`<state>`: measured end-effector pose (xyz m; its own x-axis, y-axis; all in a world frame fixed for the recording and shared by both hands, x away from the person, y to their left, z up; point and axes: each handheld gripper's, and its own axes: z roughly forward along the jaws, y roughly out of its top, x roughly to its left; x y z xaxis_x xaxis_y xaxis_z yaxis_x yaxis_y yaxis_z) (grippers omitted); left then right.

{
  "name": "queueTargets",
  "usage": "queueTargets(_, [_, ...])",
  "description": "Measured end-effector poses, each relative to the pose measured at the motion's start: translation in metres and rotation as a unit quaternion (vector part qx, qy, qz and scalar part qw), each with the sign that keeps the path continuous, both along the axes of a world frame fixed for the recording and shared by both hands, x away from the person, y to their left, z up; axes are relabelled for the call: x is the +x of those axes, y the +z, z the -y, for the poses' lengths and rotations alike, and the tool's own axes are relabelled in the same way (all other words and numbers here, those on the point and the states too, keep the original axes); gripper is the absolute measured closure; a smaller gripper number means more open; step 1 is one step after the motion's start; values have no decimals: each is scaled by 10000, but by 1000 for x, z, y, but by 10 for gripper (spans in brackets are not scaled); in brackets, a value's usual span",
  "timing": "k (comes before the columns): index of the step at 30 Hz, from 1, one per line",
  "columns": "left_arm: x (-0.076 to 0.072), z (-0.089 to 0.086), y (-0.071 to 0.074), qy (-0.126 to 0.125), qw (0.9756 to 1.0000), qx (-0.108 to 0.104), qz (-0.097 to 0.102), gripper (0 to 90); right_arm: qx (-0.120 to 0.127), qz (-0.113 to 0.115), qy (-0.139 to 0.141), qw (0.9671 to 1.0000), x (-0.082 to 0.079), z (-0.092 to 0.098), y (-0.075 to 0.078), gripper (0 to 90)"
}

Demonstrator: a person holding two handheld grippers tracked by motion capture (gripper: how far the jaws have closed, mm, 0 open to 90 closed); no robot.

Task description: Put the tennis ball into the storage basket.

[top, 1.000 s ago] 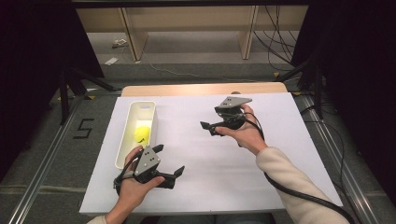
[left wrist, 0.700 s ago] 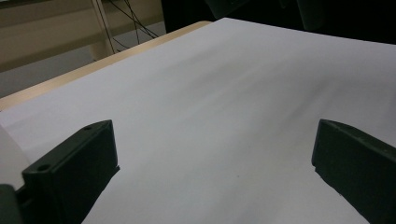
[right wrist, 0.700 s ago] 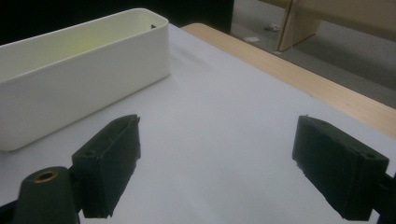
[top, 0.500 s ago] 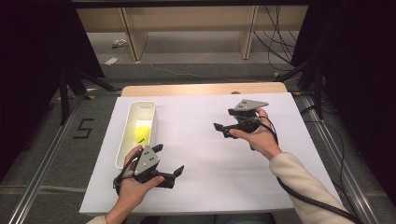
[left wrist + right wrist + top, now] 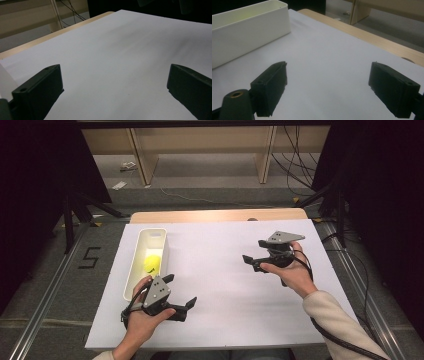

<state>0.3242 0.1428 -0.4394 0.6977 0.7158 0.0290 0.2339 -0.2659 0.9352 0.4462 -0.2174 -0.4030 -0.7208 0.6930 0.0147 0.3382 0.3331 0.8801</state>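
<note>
1. The left tool (image 5: 181,297) is held spread and empty near the desk's (image 5: 225,285) front edge, just beside the bin (image 5: 134,270); the right tool (image 5: 254,256) is likewise spread and empty, well apart at the right.
2. The ball (image 5: 152,264) lies inside the bin.
3. A reach into the narrow bin could be fouled by its wall, and the bin could be nudged or tipped; the round ball could be squeezed out of the jaws.
4. The ball's underside is hidden by the wall.
</note>
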Motion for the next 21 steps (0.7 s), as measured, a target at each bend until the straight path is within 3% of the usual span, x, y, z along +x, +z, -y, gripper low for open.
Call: queueTargets(21, [3, -3, -1, 93, 10000, -13, -5, 0, 130, -53, -315, 9994, -25, 44, -15, 159])
